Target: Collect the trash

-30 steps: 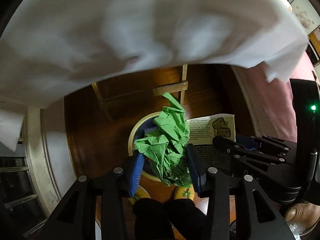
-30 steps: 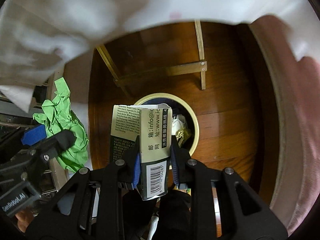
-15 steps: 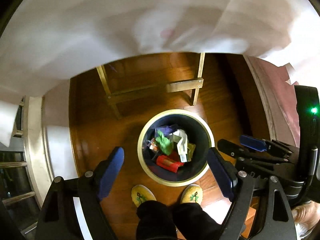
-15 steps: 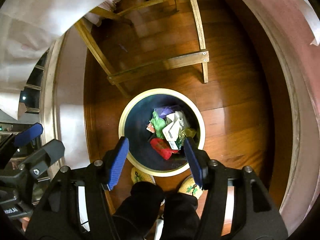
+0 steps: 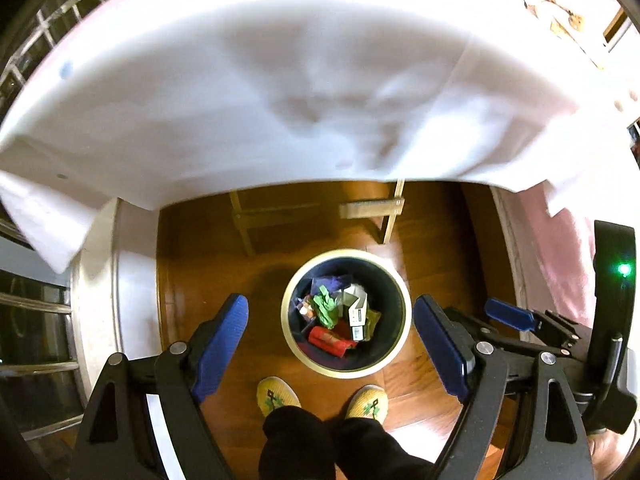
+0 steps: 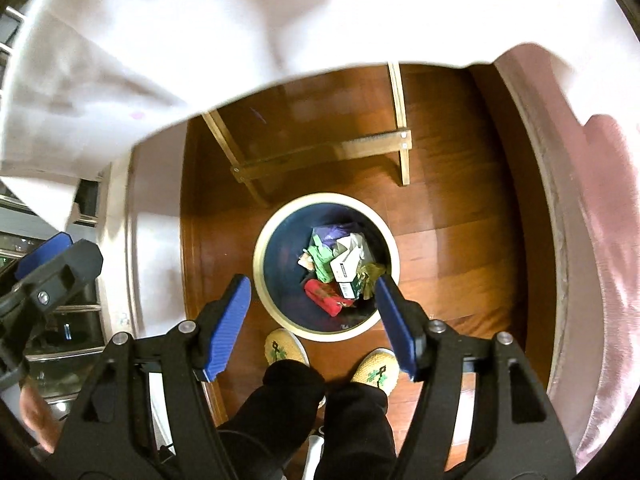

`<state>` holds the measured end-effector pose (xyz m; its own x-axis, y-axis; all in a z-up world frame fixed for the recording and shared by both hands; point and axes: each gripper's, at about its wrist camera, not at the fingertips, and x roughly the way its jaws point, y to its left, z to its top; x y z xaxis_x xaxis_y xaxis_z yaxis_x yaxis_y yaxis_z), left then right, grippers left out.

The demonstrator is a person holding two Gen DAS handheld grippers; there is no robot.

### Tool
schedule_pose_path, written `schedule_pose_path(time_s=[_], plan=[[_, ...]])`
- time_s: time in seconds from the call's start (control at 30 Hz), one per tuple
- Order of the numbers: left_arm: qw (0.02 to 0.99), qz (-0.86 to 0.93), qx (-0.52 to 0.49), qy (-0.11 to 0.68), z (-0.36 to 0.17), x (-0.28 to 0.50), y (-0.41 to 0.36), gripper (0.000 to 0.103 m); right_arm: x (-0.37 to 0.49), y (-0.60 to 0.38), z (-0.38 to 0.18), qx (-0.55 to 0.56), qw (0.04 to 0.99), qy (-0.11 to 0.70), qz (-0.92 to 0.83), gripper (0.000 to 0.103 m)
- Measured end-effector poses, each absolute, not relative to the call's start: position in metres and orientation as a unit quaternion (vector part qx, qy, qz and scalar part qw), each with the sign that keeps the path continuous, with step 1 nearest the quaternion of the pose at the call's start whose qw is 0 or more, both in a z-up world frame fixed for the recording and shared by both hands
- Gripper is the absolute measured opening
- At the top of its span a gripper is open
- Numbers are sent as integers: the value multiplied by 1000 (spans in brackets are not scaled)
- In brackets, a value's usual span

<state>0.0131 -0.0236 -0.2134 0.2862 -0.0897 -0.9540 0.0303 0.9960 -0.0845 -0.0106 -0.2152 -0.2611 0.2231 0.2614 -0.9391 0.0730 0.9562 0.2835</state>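
Observation:
A round dark bin with a pale rim (image 5: 404, 300) (image 6: 260, 256) stands on the wooden floor below both grippers. Inside lie crumpled green paper (image 5: 325, 309) (image 6: 323, 258), a white carton (image 5: 357, 308) (image 6: 347, 266) and a red wrapper (image 5: 328, 340) (image 6: 324, 296). My left gripper (image 5: 335, 338) is open and empty high above the bin. My right gripper (image 6: 310, 320) is open and empty, also above the bin; it shows at the right of the left wrist view (image 5: 510, 316).
A white tablecloth (image 5: 280, 100) (image 6: 200, 40) hangs over the upper part of both views. Wooden table legs and a crossbar (image 6: 324, 156) stand behind the bin. The person's yellow slippers (image 5: 278, 396) (image 6: 286, 348) are just in front of the bin. Pink fabric (image 6: 600, 220) lies right.
One second ago the left gripper held the green paper and the right held the carton. Both opened and the two pieces dropped into the bin. Both grippers have since risen.

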Motion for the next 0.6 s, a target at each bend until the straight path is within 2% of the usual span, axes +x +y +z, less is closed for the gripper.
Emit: schedule_pose_path(time_s=[0.6], plan=[[846, -37, -1, 532, -23, -20, -53, 86, -24, -234, -89, 120, 805, 576, 77, 62]])
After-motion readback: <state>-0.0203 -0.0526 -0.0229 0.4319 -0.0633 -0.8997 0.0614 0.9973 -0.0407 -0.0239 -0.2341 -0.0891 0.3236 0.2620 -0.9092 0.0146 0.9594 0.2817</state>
